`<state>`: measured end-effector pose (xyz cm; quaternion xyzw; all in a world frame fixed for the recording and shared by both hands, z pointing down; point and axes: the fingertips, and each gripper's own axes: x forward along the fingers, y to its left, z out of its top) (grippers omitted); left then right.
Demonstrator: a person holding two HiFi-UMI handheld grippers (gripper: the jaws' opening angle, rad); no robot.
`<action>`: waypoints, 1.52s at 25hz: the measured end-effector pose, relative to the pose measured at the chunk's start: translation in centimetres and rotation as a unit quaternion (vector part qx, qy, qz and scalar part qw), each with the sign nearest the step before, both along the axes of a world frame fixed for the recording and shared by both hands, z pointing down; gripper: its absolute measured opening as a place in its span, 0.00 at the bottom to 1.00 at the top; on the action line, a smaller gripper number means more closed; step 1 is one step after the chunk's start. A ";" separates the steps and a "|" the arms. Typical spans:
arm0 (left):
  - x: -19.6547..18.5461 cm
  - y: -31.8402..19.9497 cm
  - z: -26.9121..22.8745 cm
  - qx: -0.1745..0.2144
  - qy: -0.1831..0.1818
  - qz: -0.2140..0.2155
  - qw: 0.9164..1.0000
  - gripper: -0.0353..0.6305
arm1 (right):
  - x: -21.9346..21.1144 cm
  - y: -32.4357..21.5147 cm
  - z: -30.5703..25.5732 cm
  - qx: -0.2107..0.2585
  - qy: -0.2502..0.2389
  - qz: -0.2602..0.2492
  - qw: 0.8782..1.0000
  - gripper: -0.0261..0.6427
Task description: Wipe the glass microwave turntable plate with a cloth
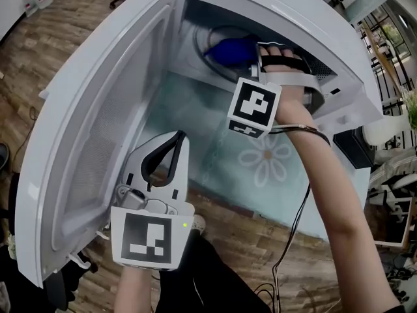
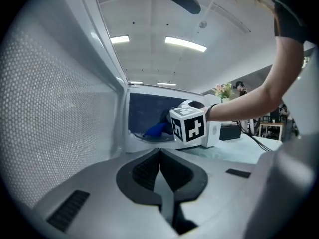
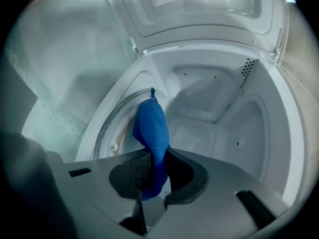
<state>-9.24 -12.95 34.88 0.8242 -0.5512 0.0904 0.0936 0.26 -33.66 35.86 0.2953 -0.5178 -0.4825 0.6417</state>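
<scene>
Microwave (image 1: pixel 273 5) open, right gripper (image 3: pixel 154 158) inside, blue cloth (image 3: pixel 152 126) pinched by turntable plate (image 3: pixel 105 133)

Matt blue cloth (image 3: pixel 152 128); glossy, seemingly glass plate (image 3: pixel 117 133).

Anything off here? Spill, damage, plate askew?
Nothing stands out. The right gripper holds the blue cloth inside the open microwave by the glass plate; no spill or crack shows. Left gripper shut, empty.
</scene>
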 end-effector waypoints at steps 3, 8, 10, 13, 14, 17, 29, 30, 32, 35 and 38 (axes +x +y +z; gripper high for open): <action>-0.4 0.5 0.6 -0.009 0.000 -0.004 1.000 0.06 | -1.8 0.6 -1.1 0.024 -0.051 -0.029 0.998 0.11; -0.6 0.9 1.5 -0.021 0.003 -0.010 1.000 0.06 | -4.6 1.6 -1.0 0.023 -0.071 -0.069 0.995 0.11; -0.6 0.9 1.7 -0.023 0.004 -0.011 1.000 0.06 | -5.6 1.9 0.1 0.015 -0.051 -0.093 0.994 0.11; -0.5 0.9 1.8 -0.024 0.007 -0.011 1.000 0.06 | -5.9 2.6 2.3 -0.006 -0.010 -0.122 0.992 0.11; -0.5 0.9 1.8 -0.024 0.007 -0.010 1.000 0.06 | -5.7 2.9 2.8 -0.010 0.003 -0.129 0.992 0.11; -0.3 0.7 1.8 -0.022 0.005 -0.007 1.000 0.06 | -5.2 3.2 3.1 -0.008 0.035 -0.148 0.988 0.11; 0.7 0.7 1.6 -0.019 0.004 0.010 1.000 0.06 | 0.3 3.9 3.5 0.005 0.288 -0.189 0.939 0.11; 0.8 0.7 1.6 -0.019 0.004 0.011 1.000 0.06 | 0.9 3.8 3.5 0.005 0.299 -0.187 0.936 0.11; 0.9 0.8 1.6 -0.019 0.005 0.012 1.000 0.06 | 2.1 3.7 3.6 0.001 0.315 -0.181 0.932 0.11; 0.9 0.8 1.5 -0.016 0.005 0.012 1.000 0.06 | 3.6 3.7 3.7 -0.004 0.342 -0.172 0.924 0.11; 1.0 0.9 1.5 -0.015 0.003 0.014 1.000 0.06 | 5.6 3.7 3.9 -0.020 0.377 -0.148 0.914 0.11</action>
